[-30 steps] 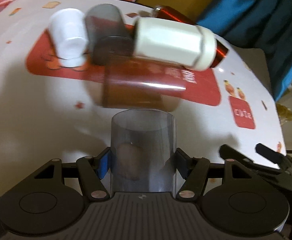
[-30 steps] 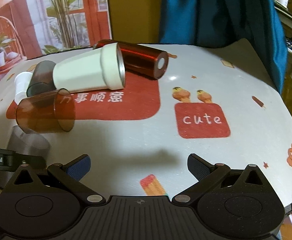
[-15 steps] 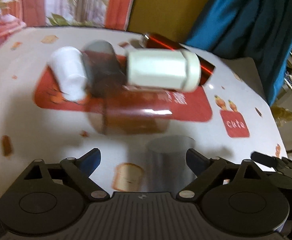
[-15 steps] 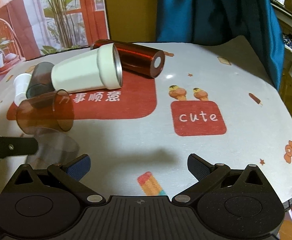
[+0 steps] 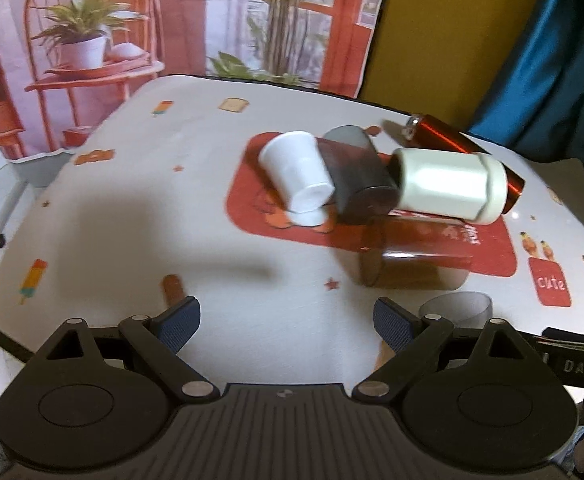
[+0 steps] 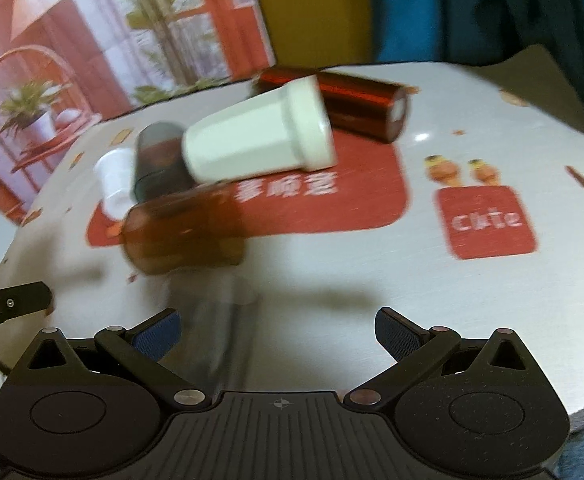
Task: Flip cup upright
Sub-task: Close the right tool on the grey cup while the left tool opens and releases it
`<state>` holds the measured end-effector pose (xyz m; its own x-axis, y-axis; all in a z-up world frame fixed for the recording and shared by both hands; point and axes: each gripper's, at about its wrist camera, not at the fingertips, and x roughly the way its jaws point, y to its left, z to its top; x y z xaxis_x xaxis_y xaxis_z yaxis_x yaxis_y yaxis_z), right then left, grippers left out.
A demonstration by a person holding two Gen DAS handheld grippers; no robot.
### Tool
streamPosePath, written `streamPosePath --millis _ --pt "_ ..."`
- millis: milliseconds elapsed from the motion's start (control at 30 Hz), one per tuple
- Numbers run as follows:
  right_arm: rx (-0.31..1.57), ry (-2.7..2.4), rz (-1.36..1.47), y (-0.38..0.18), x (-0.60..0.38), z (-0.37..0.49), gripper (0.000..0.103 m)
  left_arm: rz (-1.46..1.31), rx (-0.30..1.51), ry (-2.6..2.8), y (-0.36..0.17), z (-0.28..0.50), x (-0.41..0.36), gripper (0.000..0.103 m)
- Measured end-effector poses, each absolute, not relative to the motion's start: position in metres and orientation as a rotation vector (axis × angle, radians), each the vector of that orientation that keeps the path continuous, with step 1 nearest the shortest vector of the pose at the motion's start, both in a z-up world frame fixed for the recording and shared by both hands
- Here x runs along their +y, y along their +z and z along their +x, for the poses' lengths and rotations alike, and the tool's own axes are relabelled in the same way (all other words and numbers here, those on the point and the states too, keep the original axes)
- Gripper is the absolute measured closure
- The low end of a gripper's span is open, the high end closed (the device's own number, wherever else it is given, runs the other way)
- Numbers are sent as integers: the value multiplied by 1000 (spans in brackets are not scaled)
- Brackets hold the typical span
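Left gripper [image 5: 288, 318]: jaws spread wide, nothing between them; it hangs over bare tablecloth [image 5: 164, 216], left of the red mat [image 5: 248, 216]

White cup [image 5: 298, 170]: on its side at the mat's left end, base toward the camera

Dark cup [image 5: 358, 176]: lying just right of the white cup, touching it

Cream cup [image 5: 450, 184]: on its side over the mat's middle, resting against the dark cup

Red tube [image 5: 448, 140]: lying behind the cream cup, at the mat's far edge

Amber cup [image 5: 412, 256]: on its side at the mat's near edge

Clear cup [image 5: 456, 308]: standing mouth-up on the cloth just in front of the mat, by the left gripper's right finger; blurred in the right view

Right gripper [image 6: 278, 330]: released as well, holding nothing; near edge of the table, front of the mat

Step in hand: judged, one cup looks righted and five things lie flat; the amber cup is nearest

How to do it well: come at the amber cup across its wall, not its mouth; close gently, as thin plastic may flex; lift clear of the pile before turning, so neighbours do not roll; set it down on bare cloth

Writing: "cute" on a small red square [image 6: 488, 220] right of the mat; Chinese characters on the mat, too blurred to read; "DAS" on a black part at the left view's right edge
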<state>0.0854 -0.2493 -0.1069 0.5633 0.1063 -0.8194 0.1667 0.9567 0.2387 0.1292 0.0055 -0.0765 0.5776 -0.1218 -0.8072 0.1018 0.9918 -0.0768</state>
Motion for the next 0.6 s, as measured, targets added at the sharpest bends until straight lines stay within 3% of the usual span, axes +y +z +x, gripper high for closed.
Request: streamPosePath --millis 233,600 --pt "1067 50 337 -121 -212 107 1 -38 938 -87 -78 123 27 8" --pt "1151 62 384 -142 -202 115 14 -114 935 -33 -87 113 46 6"
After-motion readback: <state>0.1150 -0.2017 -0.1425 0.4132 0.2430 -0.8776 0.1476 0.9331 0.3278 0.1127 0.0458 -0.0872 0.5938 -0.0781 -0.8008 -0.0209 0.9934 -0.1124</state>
